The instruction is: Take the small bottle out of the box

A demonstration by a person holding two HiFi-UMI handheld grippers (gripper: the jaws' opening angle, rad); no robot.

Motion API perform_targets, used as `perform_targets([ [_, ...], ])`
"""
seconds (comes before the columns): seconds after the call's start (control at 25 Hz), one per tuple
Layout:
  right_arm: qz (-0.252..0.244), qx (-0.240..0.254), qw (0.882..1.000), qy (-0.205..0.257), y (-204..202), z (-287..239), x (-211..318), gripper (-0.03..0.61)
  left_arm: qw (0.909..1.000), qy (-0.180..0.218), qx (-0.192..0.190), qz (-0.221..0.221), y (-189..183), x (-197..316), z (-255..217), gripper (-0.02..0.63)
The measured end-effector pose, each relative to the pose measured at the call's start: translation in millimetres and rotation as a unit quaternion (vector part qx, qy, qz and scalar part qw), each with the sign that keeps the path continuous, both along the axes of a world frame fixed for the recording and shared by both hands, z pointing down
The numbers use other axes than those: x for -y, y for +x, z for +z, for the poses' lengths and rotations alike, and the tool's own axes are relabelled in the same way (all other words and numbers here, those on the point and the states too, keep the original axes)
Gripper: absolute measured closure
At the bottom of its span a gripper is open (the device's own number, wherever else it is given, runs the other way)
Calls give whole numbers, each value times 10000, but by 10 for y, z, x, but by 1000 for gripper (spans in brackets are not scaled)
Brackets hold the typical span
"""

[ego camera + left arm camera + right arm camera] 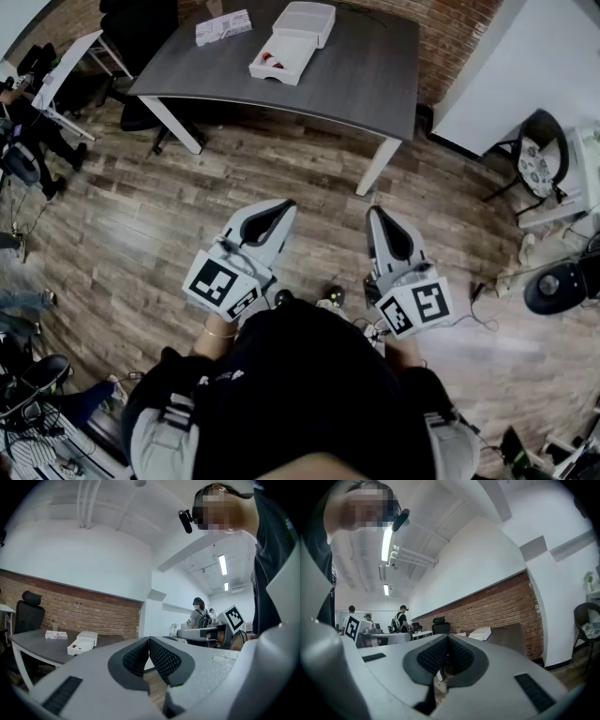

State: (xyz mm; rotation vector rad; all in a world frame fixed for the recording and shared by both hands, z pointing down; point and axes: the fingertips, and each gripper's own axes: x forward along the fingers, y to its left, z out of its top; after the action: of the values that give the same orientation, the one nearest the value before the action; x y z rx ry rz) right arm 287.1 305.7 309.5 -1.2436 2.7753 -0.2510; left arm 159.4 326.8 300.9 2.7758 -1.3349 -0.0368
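Observation:
An open white box lies on the dark grey table far ahead of me, with a small bottle showing red inside it. Its white lid lies just behind it. Both grippers hang low over the wooden floor, well short of the table. My left gripper is shut and holds nothing; in its own view the jaws meet, with the box far off to the left. My right gripper is likewise shut and empty, pointing toward the table's edge.
A second, printed carton lies at the table's far left. A white folding desk and a black office chair stand to the left, another chair and a white partition to the right. Cables and gear lie on the floor. People stand in the background.

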Motion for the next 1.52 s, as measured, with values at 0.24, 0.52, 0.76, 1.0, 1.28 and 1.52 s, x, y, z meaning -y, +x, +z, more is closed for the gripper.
perform_targets([
  [0.24,55,92,9999,-51,201,52,9,578,10000,-47,44,43,195,8,32,612],
  [0.52,63,172,9998,-97,415,89,41,578,9999,-121,41,-21,352,56,49,612],
  [0.76,109,350,9993,-123,673,119,101,578,9999,-103,126,-17,571,126,42,612],
  [1.0,181,441,9986,-207,916,204,133,578,9996,-131,269,-1,784,153,54,612],
  [1.28,239,513,9980,-281,1052,288,178,578,9993,-118,352,-74,844,169,92,612],
  [1.52,287,445,9983,-249,1059,267,224,578,9995,-138,287,-87,799,240,134,612],
])
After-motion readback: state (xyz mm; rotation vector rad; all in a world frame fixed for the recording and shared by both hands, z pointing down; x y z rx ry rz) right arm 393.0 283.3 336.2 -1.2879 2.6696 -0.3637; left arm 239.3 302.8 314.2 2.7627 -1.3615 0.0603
